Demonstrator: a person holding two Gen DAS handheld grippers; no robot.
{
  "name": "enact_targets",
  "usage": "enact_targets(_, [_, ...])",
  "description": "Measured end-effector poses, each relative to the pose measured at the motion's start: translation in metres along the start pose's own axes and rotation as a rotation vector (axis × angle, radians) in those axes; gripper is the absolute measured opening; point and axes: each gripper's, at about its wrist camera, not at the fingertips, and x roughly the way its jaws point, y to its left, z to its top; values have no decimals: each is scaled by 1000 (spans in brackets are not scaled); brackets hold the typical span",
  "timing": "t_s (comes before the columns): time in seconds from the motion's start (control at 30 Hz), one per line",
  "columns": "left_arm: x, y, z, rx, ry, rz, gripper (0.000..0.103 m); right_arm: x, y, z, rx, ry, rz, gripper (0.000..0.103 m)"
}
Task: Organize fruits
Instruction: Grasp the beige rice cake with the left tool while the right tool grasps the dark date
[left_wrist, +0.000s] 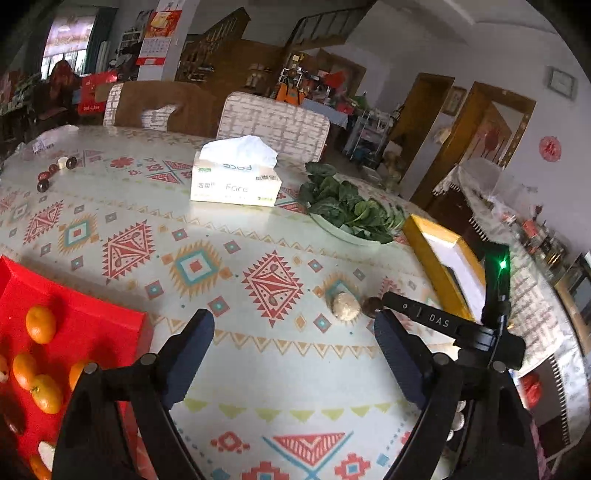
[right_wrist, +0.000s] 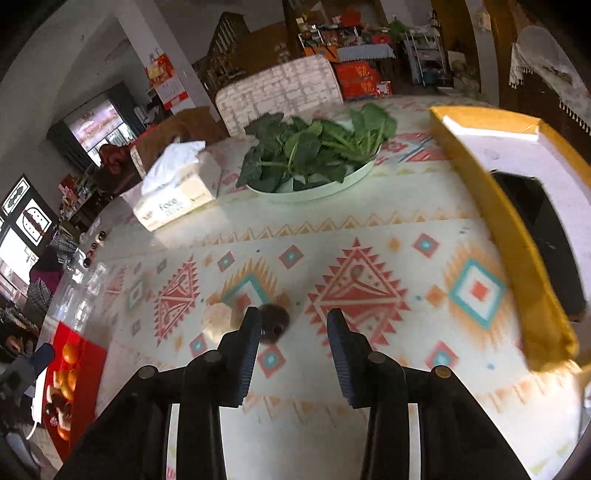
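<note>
Gripping nothing, the right gripper (right_wrist: 292, 325) hovers low over the patterned vinyl tablecloth (right_wrist: 369, 236) with its jaws parted to a moderate gap; the small dark brown round fruit (right_wrist: 274, 323) lies on the cloth touching or just beside the inner face of the left-hand finger, partly hidden by it. A pale beige rough-skinned round fruit (right_wrist: 218, 319) sits just outside that same finger. In the left wrist view the left gripper (left_wrist: 293, 328) is wide open and empty, held above bare cloth, with the same pair of fruits ahead of it to the right: pale one (left_wrist: 346, 305), dark one (left_wrist: 372, 306), touching or nearly so.

Handling judgement: both fruits appear small, light and free to roll on the glossy cloth. The dark fruit probably has a thin, brittle shell, so close gently across its widest part, centred between the pads, with the jaws straddling it before closing.

Clearances: the red flat plastic tray (left_wrist: 92, 321) holding small orange citrus fruits (left_wrist: 40, 324) lies at the near left edge of the table, well apart from the pair. The yellow-rimmed rectangular box (right_wrist: 513, 236) stands near on the right. Open cloth lies between. Farther off stand the white paper tissue box (left_wrist: 234, 181) and the white shallow dish of dark leafy greens (right_wrist: 314, 155)
</note>
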Motion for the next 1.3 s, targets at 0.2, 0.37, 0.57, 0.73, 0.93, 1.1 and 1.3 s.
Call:
enact_targets(0.2, [30,-16,-1,59,29,30,88,17,5,-2,-16,15,27,41])
enact_targets(0.37, [41,-20,-2,41,33,21,88,21,13,-4,-35,16,34,41])
enact_targets(0.57, [51,-14,-3,6,45,31,88,28,21,-6,-64,41,72,25])
enact_targets(0.73, [66,-26,-1,42,70,44,88,20,3,-1,17,26,86,25])
enact_targets(0.93, [104,-50,0,115,125,61,88,6,-25,6,110,-12,68,25])
enact_targets(1.1, [128,-66,-5,177,156,78,88,0,-32,9,132,-28,69,25])
enact_targets(1.3, [138,-78,-8,248,174,112,79,-6,-25,11,96,-48,62,25])
